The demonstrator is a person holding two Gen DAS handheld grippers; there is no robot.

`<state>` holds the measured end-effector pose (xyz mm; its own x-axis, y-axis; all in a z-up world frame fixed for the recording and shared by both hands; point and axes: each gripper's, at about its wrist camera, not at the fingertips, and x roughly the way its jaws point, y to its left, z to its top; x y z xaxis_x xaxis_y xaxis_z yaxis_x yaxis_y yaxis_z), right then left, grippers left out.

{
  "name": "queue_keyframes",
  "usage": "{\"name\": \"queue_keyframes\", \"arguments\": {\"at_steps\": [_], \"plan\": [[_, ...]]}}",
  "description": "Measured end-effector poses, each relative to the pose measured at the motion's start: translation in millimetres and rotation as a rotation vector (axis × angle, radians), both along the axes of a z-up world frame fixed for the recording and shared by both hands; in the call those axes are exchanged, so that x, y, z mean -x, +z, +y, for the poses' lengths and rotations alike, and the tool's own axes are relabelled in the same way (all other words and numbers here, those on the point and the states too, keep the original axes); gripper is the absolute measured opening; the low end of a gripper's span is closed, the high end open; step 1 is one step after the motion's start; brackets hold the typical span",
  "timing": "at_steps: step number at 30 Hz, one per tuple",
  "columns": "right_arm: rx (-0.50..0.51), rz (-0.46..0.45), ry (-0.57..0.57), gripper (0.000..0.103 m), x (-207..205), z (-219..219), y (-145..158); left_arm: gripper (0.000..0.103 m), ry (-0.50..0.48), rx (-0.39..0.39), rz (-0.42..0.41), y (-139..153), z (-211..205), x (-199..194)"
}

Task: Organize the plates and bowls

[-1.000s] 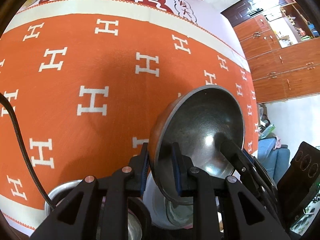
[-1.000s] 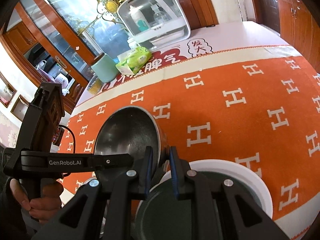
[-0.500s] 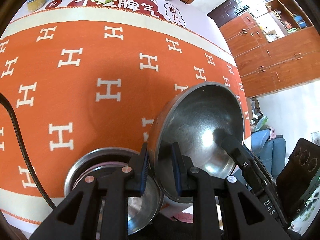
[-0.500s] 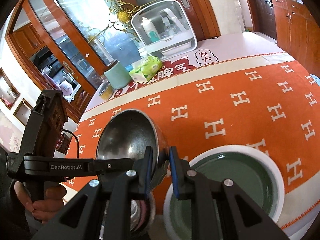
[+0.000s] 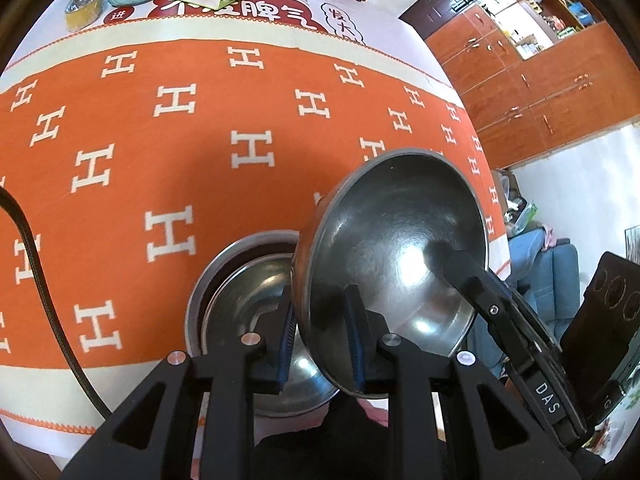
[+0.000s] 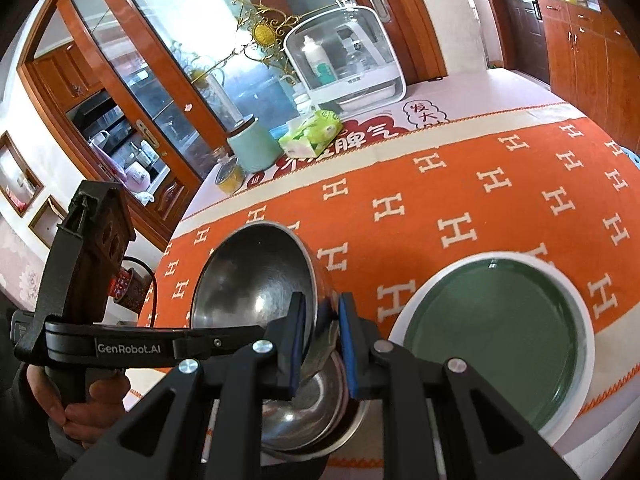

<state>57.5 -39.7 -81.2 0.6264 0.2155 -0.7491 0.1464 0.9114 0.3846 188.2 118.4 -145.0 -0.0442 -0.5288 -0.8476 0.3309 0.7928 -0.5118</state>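
Observation:
A steel bowl [image 5: 400, 248] hangs tilted above the orange H-patterned cloth [image 5: 168, 168], gripped on opposite rims by both grippers. My left gripper [image 5: 320, 340] has the near rim between its blue pads; its jaws are opening slightly, and the pads still touch the wall. My right gripper [image 6: 322, 344] is shut on the other rim of the steel bowl [image 6: 256, 280]. Just below sits a stack of steel bowls [image 5: 240, 288] near the table's front edge. A green plate with a white rim [image 6: 496, 344] lies to the right of the stack of bowls [image 6: 304, 412].
At the far side stand a tissue pack [image 6: 312, 134], a mint canister [image 6: 252, 148], a yellow jar [image 6: 230, 176] and a white lidded box [image 6: 344, 60]. A black cable [image 5: 36, 264] crosses the left. A hand [image 6: 80, 400] holds the left gripper's handle.
Both grippers have drawn the tilted bowl back toward the near table edge and a little up. The stack of bowls has come into view under it; the green plate now lies off to the right.

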Motion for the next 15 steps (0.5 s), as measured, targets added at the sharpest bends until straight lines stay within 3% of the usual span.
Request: {"name": "queue_keyframes", "arguments": {"at_steps": [15], "plan": [[0.024,0.076,0.029,0.017,5.0,29.5,-9.0,0.026,-0.073,-0.047,0.036,-11.0,21.2,26.7]]}}
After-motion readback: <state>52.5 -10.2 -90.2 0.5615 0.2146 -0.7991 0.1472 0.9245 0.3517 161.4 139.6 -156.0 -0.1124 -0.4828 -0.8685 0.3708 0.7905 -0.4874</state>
